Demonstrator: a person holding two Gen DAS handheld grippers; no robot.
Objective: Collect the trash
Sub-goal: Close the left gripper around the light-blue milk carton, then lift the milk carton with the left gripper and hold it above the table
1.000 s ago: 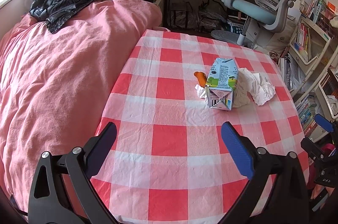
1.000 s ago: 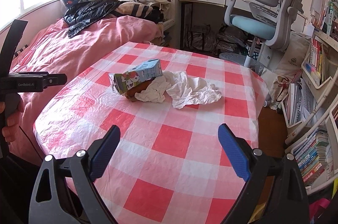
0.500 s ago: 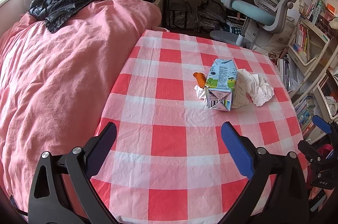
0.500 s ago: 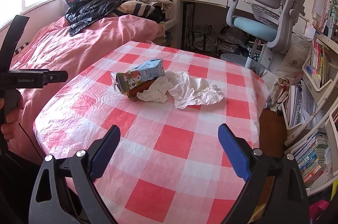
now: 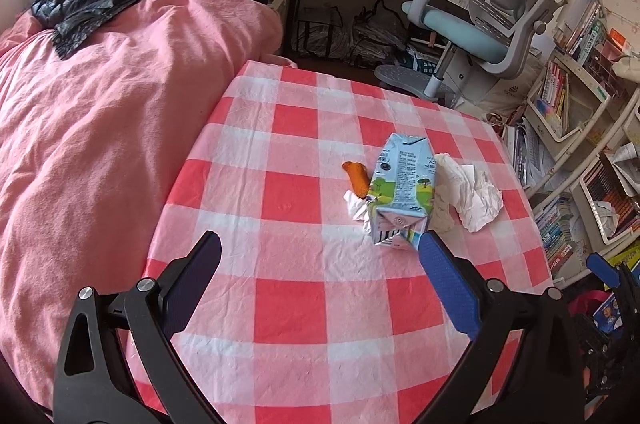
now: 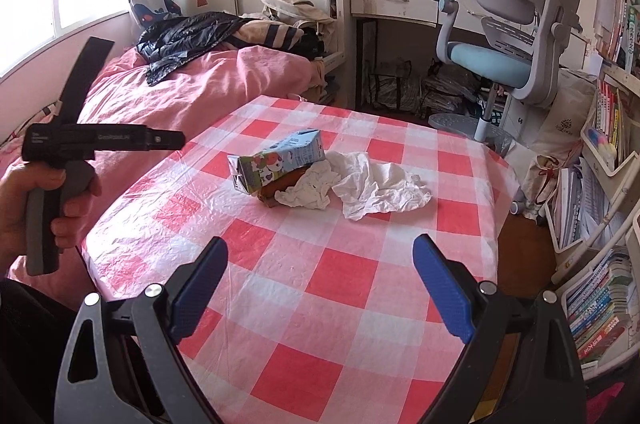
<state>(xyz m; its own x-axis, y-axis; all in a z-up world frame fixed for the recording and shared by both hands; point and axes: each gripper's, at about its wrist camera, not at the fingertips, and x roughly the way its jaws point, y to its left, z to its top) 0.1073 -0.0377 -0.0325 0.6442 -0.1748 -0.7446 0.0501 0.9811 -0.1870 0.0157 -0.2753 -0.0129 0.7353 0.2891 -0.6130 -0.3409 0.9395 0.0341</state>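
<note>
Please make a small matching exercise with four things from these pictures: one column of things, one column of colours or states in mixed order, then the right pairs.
Things:
1. milk carton
2. crumpled tissue
3. left gripper
4. office chair

States:
a. grey with a blue seat
b. open, holding nothing
c. lying on its side
d. white, on the checked tablecloth

Pairs: 1-c, 2-d, 3-b, 4-a

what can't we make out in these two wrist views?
- Orange scrap: mostly behind the carton in the left wrist view; under it and the tissues in the right.
- Carton text: too small in both.
- Trash bin: in neither view.
- Left gripper: fingers cut off in the right view.
</note>
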